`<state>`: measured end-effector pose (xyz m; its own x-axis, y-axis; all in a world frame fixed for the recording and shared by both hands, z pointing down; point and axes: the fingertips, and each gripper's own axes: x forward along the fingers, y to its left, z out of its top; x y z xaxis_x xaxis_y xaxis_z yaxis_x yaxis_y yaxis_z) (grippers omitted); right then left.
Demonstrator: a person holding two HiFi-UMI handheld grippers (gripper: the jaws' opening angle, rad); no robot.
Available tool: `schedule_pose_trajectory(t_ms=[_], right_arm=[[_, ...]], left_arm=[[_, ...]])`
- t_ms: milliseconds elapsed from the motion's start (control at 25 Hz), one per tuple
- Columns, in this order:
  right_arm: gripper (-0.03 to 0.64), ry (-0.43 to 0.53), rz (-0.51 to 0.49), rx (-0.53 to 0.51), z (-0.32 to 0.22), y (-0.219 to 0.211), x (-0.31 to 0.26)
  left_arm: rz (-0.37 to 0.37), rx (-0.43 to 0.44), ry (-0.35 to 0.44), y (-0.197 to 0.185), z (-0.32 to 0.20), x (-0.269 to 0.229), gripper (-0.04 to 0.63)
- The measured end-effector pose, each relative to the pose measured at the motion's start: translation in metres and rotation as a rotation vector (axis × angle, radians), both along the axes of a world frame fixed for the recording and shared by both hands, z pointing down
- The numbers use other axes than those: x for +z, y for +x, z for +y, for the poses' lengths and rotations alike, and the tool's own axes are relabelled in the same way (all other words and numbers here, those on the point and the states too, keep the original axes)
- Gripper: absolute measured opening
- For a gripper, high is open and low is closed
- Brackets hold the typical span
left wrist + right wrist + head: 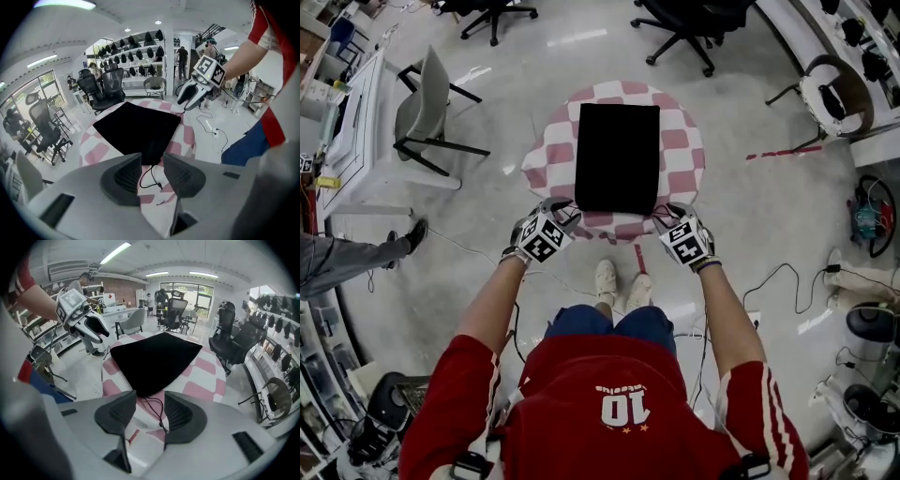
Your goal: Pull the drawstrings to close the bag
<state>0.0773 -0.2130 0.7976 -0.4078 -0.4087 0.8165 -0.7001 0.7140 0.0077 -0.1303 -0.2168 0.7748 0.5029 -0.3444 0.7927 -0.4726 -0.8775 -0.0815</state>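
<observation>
While left gripper (151,171), right gripper (150,409) gape | drawstrings (160,185) thin, barely visible overhead

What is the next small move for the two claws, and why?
Probably lower both and close on the cords: the left claw and right claw stand open, empty, over the left cord and right cord at the bag's near edge.
</observation>
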Motion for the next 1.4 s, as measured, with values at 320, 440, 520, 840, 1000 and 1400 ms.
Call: schedule_pose_trajectory(t_ms=[320, 440, 520, 840, 1000, 1400], right_arm=[[0.181, -0.059, 0.063, -0.045, -0.003, -0.005, 0.036], [0.181, -0.069, 0.028, -0.009, -0.006, -0.009, 0.036], [0.181, -0.069, 0.005, 0.012, -0.006, -0.011, 0.033], [0.181, -0.089, -0.008, 0.031, 0.001, -0.012, 0.035], [0.181, -0.088, 0.01, 0.04, 0.002, -0.007, 0.036], [0.181, -0.05, 0.087, -0.021, 0.002, -0.015, 0.041]], left_arm=[[-0.153, 0.049, -0.08, -0.01, -0.007, 0.059, 0.152], [-0.178, 0.064, -0.112, -0.009, -0.011, 0.071, 0.152], [-0.174, 0.073, -0.128, -0.008, -0.011, 0.072, 0.155], [-0.167, 0.058, -0.14, -0.007, -0.008, 0.07, 0.024], [-0.15, 0.061, -0.143, -0.005, -0.005, 0.062, 0.009], [-0.06, 0.086, -0.081, 0.011, -0.012, 0.007, 0.008]])
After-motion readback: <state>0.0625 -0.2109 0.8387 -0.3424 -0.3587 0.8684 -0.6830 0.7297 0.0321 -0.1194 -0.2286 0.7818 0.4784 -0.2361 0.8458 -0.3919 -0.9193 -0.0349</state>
